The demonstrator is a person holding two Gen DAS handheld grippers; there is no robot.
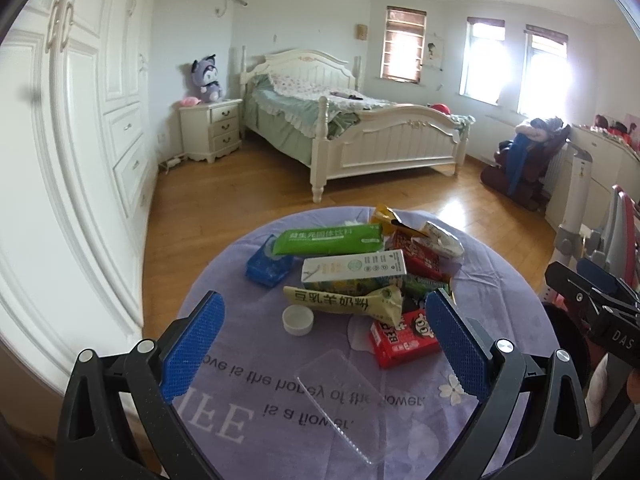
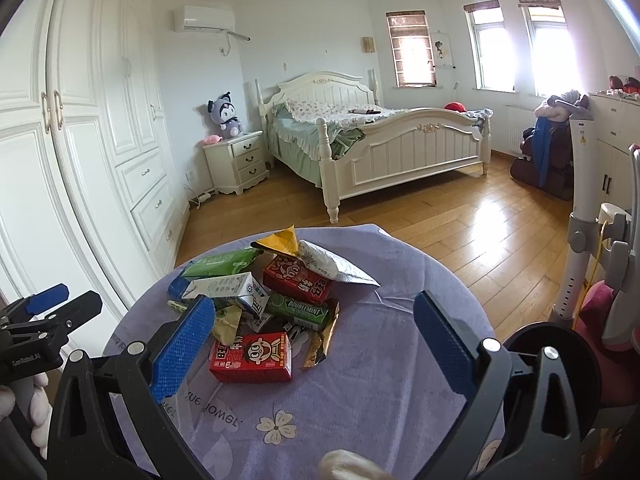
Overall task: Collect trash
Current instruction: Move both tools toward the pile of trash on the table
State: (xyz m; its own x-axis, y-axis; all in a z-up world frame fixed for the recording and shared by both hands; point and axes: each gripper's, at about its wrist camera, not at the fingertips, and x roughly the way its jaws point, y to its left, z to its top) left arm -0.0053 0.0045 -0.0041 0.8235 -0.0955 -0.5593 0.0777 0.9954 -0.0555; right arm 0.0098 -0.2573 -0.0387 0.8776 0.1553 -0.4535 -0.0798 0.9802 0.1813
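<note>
Lavender-clothed round worktop [image 1: 240, 360] carries a litter pile (red milk carton [image 2: 251, 357] nearest); left tongs [image 1: 325, 342] and right tongs [image 2: 314, 338] both spread apart, empty

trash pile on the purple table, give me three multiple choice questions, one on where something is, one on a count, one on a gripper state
1. Where does the white cap lie?
A. on top of the green packet
B. on the tablecloth, on the near left edge of the pile
C. on the floor by the bed

2. How many red cartons with a cartoon face show in the right wrist view?
A. two
B. four
C. none

3. How do the left gripper and right gripper stand?
A. both shut on trash
B. left shut, right open
C. both open, holding nothing

Answers:
1 B, the cap rests alone on the purple tablecloth beside the yellow sachet.
2 A, one red carton lies near, another red carton lies further back.
3 C, each pair of blue pads is spread wide with nothing between.
</note>
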